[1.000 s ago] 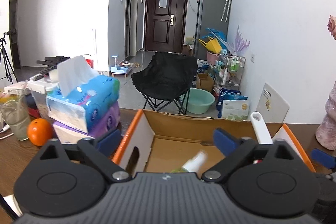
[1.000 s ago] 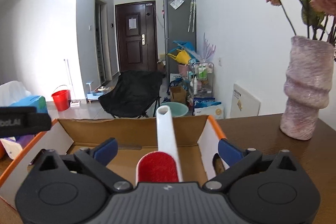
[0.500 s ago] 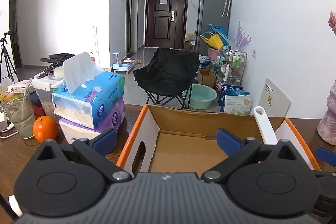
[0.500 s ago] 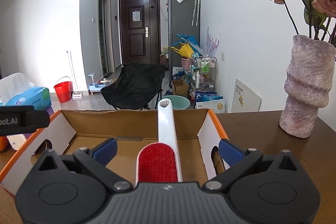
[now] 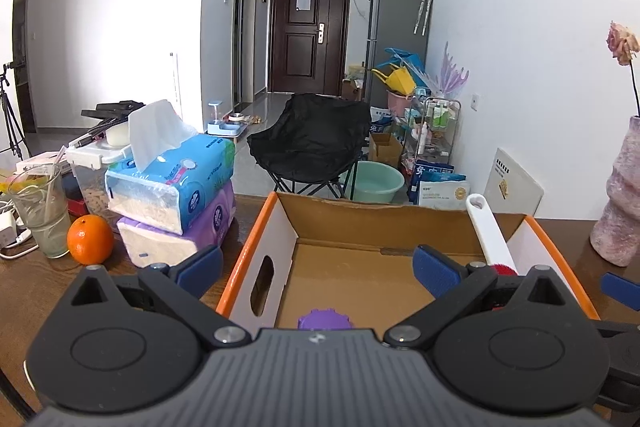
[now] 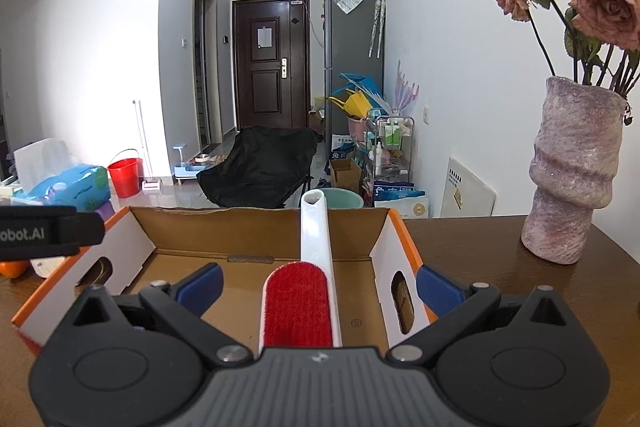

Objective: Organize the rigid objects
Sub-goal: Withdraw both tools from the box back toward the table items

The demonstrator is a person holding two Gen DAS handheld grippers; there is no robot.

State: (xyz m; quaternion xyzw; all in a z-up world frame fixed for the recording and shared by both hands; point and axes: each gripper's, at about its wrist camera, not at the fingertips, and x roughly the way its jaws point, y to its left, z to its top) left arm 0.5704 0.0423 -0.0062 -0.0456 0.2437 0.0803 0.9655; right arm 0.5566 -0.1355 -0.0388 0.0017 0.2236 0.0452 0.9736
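1 open cardboard box [image 5: 256, 247] with orange edges sits on the brown wooden table [image 6: 500, 259], and both grippers face into it. The left gripper [image 5: 318, 267] has its 2 blue-tipped fingers spread wide with nothing between them; 1 purple ridged cap [image 5: 325, 319] shows just above its body, inside the box. The right gripper [image 6: 318, 285] is also spread wide and grips nothing. Between its fingers, untouched, 1 lint brush [image 6: 306, 291] with a red pad lies in the box, its white handle leaning on the far wall. Left of the box stand 2 stacked tissue packs [image 5: 176, 199], 1 orange [image 5: 89, 239] and 1 glass [image 5: 38, 211]. To the right stands 1 pink vase [image 6: 574, 171] of dried roses.
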